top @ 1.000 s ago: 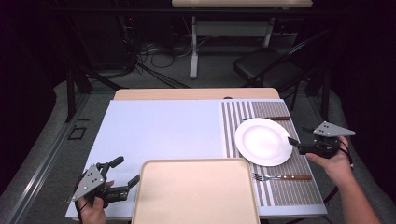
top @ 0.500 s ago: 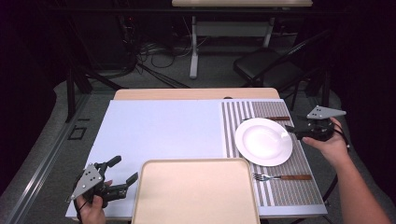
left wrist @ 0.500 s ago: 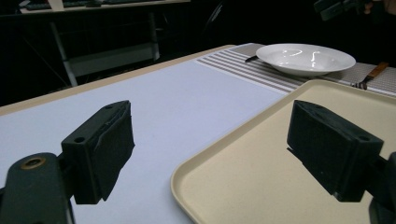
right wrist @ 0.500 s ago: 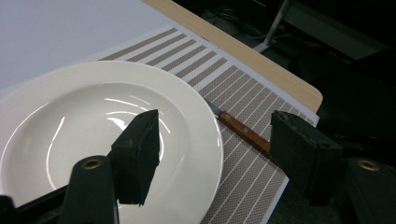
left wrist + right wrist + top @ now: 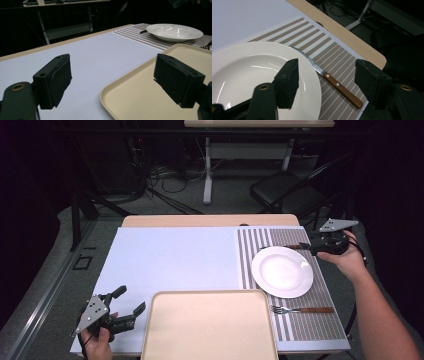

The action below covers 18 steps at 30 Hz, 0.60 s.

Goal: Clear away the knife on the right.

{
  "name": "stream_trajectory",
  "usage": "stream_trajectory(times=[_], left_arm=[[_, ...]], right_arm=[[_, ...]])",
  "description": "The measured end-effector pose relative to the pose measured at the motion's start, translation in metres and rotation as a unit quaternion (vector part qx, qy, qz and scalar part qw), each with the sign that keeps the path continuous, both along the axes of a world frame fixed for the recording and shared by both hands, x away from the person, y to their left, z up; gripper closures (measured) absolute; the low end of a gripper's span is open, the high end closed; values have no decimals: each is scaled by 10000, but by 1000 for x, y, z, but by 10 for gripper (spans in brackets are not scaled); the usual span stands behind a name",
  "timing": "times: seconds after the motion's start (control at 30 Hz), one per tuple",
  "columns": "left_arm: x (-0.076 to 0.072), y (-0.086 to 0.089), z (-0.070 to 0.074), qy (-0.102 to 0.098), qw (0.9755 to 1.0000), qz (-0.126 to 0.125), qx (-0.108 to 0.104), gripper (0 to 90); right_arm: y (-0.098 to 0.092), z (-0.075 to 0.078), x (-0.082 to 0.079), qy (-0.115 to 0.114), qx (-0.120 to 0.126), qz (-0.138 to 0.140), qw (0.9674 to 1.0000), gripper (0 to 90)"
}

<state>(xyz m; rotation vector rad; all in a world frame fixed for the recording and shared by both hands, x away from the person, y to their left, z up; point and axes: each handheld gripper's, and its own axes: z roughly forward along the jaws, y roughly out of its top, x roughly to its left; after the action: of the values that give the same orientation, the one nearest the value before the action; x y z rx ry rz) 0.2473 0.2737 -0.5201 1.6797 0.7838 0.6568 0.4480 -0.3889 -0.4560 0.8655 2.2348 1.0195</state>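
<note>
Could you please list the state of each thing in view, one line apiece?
Plate: empty, upright on the striped placemat.
Knife: flat on the placemat, blade partly under the plate's rim.
Fork: flat on the placemat, near side of the plate.
Tray: empty, flat.
Left gripper: open, holding nothing, beside the tray's corner.
Right gripper: open, jaws just been closing, above the knife, nothing gripped.

Fork near tray; chair

High view looked down from near side, far off; both gripper views sat low, close, sharing round white ceramic plate.
</note>
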Motion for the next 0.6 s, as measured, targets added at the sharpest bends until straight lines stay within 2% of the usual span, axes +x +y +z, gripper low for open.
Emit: stream_trajectory(times=[0.07, 0.17, 0.3, 0.47, 0.53, 0.6], left_arm=[[1, 0, 1, 1, 10000, 18, 42, 148], [0, 0, 1, 22, 10000, 85, -31, 148], [0, 2, 0, 64, 9997, 216, -48, 148], [0, 4, -1, 141, 9993, 334, 51, 148], [-1, 5, -3, 200, 9989, 404, 137, 148], [-1, 6, -3, 204, 9987, 447, 99, 148]], right_arm=[[2, 0, 4, 38, -68, 84, 9999, 380], [4, -2, 11, 71, -248, 251, 9994, 401], [3, -3, 18, 166, -399, 306, 9986, 416], [1, -5, 28, 113, -291, 423, 9986, 435], [1, -7, 32, 85, -330, 467, 9983, 441], [3, -9, 37, 106, -456, 552, 9974, 446]])
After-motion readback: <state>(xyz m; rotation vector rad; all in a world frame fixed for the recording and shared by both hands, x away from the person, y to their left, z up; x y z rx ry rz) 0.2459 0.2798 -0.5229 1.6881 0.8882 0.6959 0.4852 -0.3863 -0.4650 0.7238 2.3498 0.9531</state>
